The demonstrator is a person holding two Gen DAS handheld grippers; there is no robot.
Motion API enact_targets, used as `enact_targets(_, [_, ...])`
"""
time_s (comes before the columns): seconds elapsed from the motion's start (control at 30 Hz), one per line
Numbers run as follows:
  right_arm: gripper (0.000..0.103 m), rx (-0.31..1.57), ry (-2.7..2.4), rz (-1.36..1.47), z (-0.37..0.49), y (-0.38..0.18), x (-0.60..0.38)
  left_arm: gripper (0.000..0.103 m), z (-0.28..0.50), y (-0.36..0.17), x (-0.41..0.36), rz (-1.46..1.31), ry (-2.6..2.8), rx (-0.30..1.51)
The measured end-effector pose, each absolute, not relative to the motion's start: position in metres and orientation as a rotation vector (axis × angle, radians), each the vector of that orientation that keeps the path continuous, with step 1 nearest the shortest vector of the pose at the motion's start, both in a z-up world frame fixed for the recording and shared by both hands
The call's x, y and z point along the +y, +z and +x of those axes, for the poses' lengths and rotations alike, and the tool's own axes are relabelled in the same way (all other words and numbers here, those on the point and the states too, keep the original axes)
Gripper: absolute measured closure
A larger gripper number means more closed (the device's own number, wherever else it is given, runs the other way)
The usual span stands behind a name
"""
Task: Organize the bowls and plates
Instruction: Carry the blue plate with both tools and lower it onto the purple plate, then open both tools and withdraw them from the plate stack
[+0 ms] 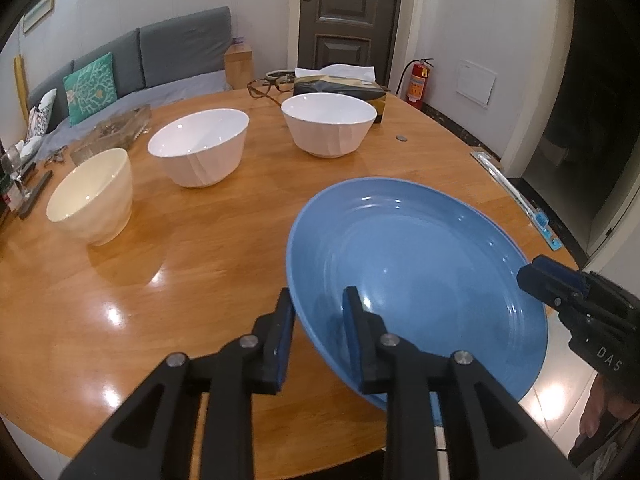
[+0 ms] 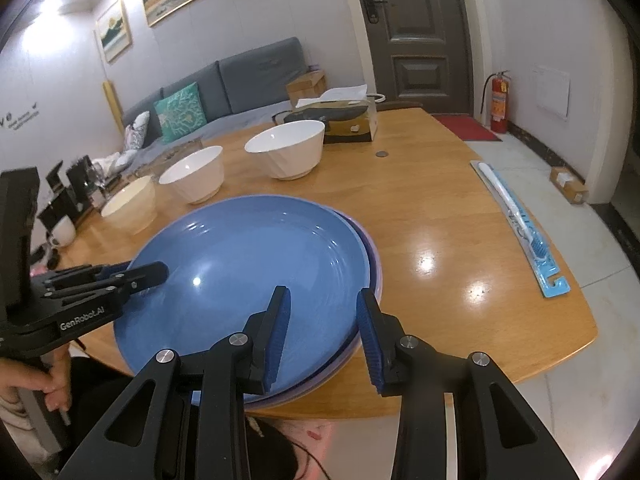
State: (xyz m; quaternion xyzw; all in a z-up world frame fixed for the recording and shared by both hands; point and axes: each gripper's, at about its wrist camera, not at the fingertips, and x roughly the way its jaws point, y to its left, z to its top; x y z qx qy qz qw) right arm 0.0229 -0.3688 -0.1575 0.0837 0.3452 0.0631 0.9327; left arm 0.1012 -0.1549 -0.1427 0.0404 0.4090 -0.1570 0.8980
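Blue plate (image 1: 420,272) lower centre, rim between both grippers' fingers: left gripper (image 1: 318,312) grasping, right gripper (image 2: 322,320) straddling rim, grip unclear

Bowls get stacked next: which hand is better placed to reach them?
Left, probably. The left gripper sits at the rim of the blue plate nearest the bowls; the right gripper would have to cross the plate.

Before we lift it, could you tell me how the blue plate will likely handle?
The blue plate looks glazed, with bright glints, so it is probably slippery to grip. It seems rigid ceramic, likely chippable. Resting on purple plates, it may slide when pushed.
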Motion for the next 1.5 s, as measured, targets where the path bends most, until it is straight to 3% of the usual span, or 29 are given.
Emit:
enact_targets(1.3, [0.073,0.684,0.098,0.170,0.022,-0.142,-0.377,0.084,0.111,-0.148,-0.147,0.067,-0.351,0.860])
enact_targets(1.5, [0.043,0.597,0.129,0.112,0.023,-0.107,-0.372,0.080,0.110,-0.129,-0.128,0.034,-0.350,0.821])
